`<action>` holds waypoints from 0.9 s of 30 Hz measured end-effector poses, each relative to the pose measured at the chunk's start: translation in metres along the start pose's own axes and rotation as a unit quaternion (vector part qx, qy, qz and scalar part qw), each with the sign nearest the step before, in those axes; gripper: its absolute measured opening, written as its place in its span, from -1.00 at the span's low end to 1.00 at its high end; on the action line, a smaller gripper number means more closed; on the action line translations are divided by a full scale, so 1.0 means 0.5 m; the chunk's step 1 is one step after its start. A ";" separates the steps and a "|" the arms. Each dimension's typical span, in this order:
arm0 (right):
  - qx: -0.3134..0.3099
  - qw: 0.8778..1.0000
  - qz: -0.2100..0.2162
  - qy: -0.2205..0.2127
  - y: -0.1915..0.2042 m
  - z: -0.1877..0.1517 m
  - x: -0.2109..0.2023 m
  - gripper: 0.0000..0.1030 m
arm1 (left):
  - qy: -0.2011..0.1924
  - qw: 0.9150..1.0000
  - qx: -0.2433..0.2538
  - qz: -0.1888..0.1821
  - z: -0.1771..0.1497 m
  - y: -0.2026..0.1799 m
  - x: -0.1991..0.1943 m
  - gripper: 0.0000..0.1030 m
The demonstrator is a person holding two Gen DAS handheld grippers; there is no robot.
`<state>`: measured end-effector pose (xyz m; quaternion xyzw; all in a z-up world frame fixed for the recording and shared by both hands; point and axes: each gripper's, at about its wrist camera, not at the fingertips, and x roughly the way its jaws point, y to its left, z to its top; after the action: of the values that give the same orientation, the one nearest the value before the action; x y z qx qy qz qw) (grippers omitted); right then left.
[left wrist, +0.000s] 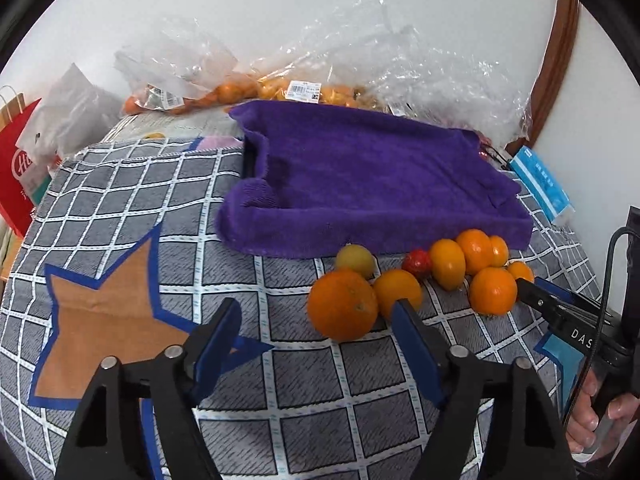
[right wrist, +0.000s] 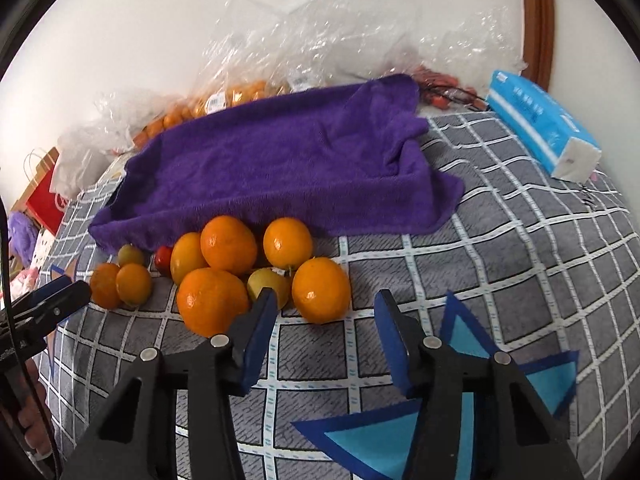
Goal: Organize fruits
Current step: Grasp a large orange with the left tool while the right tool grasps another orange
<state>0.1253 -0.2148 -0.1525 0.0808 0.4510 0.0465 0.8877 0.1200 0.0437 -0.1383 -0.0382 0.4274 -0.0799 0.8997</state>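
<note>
Grey checked cloth (right wrist: 500, 216) with star patches, white wall behind. Fruit pile (right wrist: 240, 268), mostly glossy oranges plus one red fruit, sits against the purple towel-lined tray (right wrist: 280, 160). Left gripper (left wrist: 316, 332) and right gripper (right wrist: 326, 312): jaws apart, nothing clamped.

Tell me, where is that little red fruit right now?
The red fruit sits in the loose pile on the checked cloth, just before the purple towel's front edge, tucked between oranges; the right wrist view shows it at the pile's left.
</note>
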 end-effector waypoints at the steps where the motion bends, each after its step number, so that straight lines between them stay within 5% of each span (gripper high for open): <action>1: -0.001 1.000 0.000 0.001 0.000 0.000 0.002 -0.19 | 0.001 1.000 0.002 0.003 0.001 -0.001 0.004 0.35; 4: 0.002 1.000 0.008 0.004 -0.005 -0.001 0.009 -0.38 | 0.003 1.000 -0.001 -0.007 0.005 0.002 0.011 0.13; 9: -0.003 1.000 0.009 -0.007 -0.004 -0.004 0.010 -0.39 | 0.016 0.998 -0.017 -0.055 0.008 0.001 0.028 -0.22; 15: 0.001 1.000 0.005 -0.011 -0.015 -0.006 -0.006 -0.39 | 0.016 0.998 -0.031 -0.060 0.007 0.010 0.019 -0.25; 19: 0.002 1.000 0.000 -0.020 -0.025 -0.009 -0.029 -0.40 | 0.024 0.999 -0.021 -0.011 0.003 0.020 0.012 -0.25; 27: -0.002 1.000 -0.002 -0.021 -0.028 -0.011 -0.016 -0.36 | 0.026 1.000 0.001 0.003 -0.003 0.018 0.027 -0.20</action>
<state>0.1160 -0.2293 -0.1518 0.0789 0.4321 0.0444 0.8973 0.1283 0.0503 -0.1507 -0.0336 0.4502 -0.0782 0.8888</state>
